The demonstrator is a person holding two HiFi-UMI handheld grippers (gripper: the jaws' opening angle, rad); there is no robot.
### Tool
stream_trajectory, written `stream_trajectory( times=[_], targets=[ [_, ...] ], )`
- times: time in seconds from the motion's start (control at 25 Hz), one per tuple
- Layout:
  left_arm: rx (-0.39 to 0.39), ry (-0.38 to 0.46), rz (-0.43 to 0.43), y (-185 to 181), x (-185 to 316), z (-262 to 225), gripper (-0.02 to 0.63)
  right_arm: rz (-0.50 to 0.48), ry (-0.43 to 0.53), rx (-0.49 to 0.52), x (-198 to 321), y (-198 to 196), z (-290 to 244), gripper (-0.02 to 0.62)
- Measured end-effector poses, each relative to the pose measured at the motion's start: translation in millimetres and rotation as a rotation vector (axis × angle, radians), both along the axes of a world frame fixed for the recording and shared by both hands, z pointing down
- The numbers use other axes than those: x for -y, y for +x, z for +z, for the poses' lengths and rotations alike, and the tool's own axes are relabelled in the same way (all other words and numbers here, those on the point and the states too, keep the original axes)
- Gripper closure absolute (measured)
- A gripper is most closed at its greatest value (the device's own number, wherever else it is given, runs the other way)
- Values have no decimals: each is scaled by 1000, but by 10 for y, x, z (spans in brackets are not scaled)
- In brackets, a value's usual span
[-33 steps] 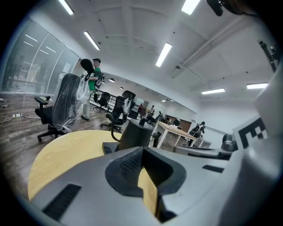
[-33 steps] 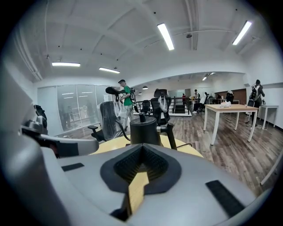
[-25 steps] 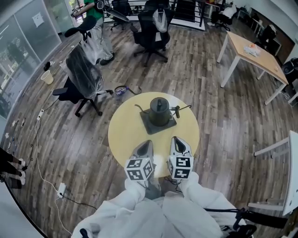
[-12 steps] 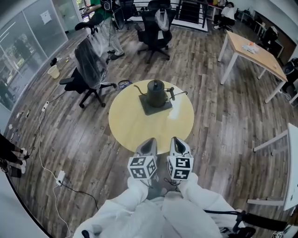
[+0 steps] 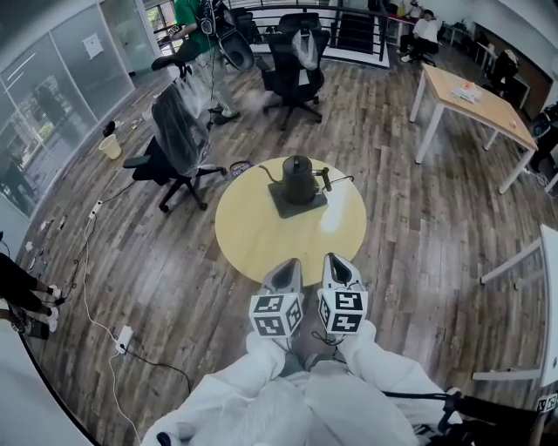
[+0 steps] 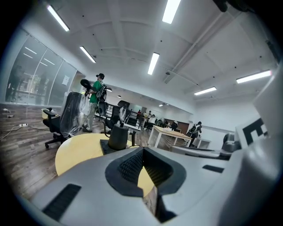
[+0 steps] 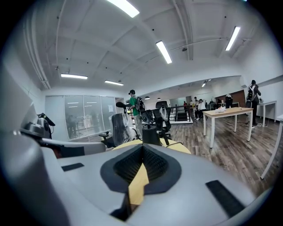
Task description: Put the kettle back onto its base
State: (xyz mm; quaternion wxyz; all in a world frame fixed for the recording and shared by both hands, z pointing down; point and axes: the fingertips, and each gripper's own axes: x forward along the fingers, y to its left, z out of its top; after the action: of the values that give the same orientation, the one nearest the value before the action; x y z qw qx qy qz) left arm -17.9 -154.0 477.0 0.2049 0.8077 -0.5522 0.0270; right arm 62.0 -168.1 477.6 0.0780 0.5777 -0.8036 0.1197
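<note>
A round yellow table [image 5: 261, 235] stands in the middle of the head view on a wood floor [image 5: 410, 226]. The kettle [image 5: 298, 177], dark with a thin spout pointing left, sits upright on its square dark base [image 5: 296, 204] in the upper part of the table. A thin cord [image 5: 342, 180] runs off to the right from the base.

Both claws show at the lower centre of the head view, side by side and close together. Their tips lie over the table's lower rim, well apart from the kettle. The left claw [image 5: 286, 264] is fully closed and holds nothing. In its own view the two ribbed pads [image 6: 132, 165] meet in a line, with only the yellow tabletop showing beyond them and the kettle upper left of the tips. The right claw [image 5: 336, 259] is closed and empty as well. Its pads [image 7: 152, 163] meet at the tip, and the kettle stands straight above them in its view, further back on the table. Each claw carries a marker cube [image 5: 277, 314] near the white sleeves [image 5: 261, 401] at the bottom of the frame.

To the upper left of the table stands a black chair [image 5: 179, 139] draped in clear plastic. A person [image 5: 193, 22] in a green top stands at the top left. A wooden desk [image 5: 475, 97] with white legs fills the upper right.
</note>
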Motion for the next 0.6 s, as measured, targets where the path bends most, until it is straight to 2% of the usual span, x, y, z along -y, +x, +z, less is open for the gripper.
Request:
stream_trajectory(
  times=[0.2,0.32,0.6],
  targets=[
    [19,-2,2,-237,-68,-50,606,-40,-6,25,-89,-332,-40,583],
    [12,2,4,-342,-136,-44,605,-78,0,4,-155,-501,-57,583],
    [-7,-6,5,-410,-202,-33,606,-61,-3,-11,-194,-537,-89,583]
  ],
)
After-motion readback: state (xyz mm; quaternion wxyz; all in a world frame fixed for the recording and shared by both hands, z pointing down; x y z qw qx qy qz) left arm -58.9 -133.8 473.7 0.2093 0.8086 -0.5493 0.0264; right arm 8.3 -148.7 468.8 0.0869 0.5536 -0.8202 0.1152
